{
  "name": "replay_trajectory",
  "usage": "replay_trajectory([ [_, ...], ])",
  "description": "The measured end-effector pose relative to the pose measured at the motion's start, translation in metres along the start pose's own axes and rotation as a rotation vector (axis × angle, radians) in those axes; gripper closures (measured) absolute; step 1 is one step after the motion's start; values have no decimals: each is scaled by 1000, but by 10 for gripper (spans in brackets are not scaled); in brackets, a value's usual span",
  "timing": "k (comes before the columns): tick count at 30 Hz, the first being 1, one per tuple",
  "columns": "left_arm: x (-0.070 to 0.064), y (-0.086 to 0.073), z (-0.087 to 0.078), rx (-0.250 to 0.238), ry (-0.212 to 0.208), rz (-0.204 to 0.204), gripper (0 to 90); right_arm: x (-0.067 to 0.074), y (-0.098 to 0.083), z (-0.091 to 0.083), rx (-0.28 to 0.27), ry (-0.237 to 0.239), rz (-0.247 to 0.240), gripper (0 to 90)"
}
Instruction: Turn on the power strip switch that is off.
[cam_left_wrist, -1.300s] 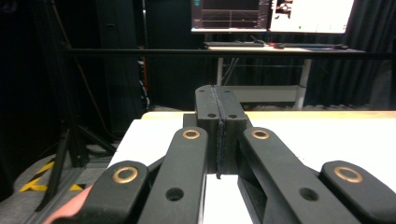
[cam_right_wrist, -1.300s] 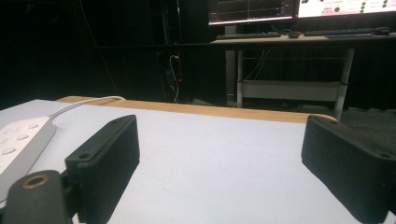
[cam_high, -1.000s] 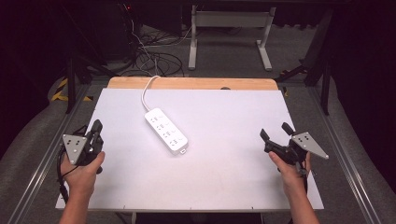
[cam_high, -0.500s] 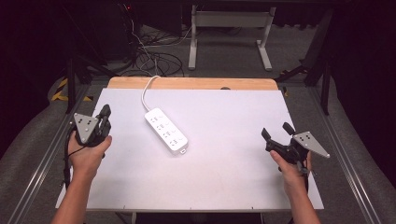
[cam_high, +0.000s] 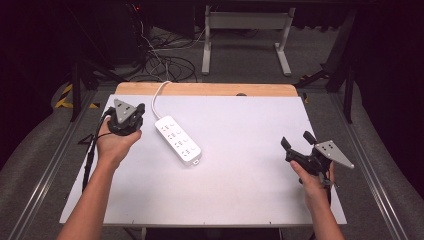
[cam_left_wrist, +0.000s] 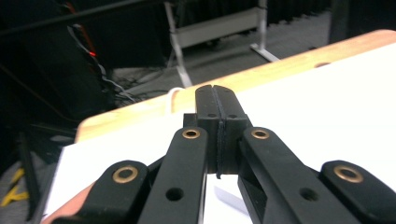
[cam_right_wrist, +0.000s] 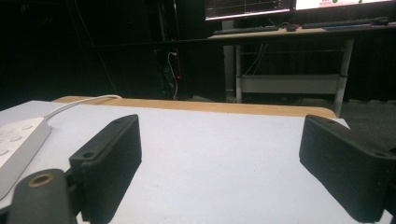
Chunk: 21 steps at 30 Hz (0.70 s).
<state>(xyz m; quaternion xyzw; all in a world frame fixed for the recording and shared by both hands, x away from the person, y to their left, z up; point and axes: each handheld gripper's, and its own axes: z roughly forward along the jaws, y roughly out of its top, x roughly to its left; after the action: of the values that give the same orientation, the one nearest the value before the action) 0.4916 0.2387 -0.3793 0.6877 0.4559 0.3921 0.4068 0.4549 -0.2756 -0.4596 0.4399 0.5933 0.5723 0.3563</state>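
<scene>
A white power strip lies slantwise on the left half of the white table, its cord trailing off the far edge. The left gripper, jaws pressed together on nothing, hovers just beside its far end, while the right gripper waits well apart, jaws wide. A clean pickup would likely mean parting the left jaws first, then straddling the strip's narrow width.

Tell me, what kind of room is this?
Probably a lab or recording workshop: a white work table holding one power strip, hand-held grippers, dark curtains, loose cables on the floor, and a desk with monitors behind.

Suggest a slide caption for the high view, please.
Shut left gripper beside white power strip; open right gripper apart on the table.
</scene>
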Motion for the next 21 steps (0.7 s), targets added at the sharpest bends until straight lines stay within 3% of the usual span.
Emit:
replay_trajectory([
  [4, -5, 5, 8, 36, -21, 19, 900, -1, 0, 0, -1, 1, 0, 136],
  [9, -15, 12, 22, 103, -79, 28, 900, -1, 0, 2, 7, 3, 8, 139],
  [12, -18, 13, 28, 132, -87, 35, 899, -1, -1, 2, 8, 10, 6, 145],
  [14, -20, 12, 36, 164, -97, 41, 899, -1, -1, 3, 11, 13, 7, 149],
  [15, -23, 8, 47, 203, -118, 32, 900, 0, -1, 3, 13, 17, 8, 150],
  [16, -23, 8, 47, 203, -118, 32, 900, 1, -1, 3, 14, 20, 8, 151],
  [18, -28, -2, 65, 285, -134, 45, 900, 2, -1, 4, 14, 26, 7, 151],
  [21, -29, -7, 75, 323, -134, 32, 899, 3, -1, 5, 16, 29, 1, 151],
])
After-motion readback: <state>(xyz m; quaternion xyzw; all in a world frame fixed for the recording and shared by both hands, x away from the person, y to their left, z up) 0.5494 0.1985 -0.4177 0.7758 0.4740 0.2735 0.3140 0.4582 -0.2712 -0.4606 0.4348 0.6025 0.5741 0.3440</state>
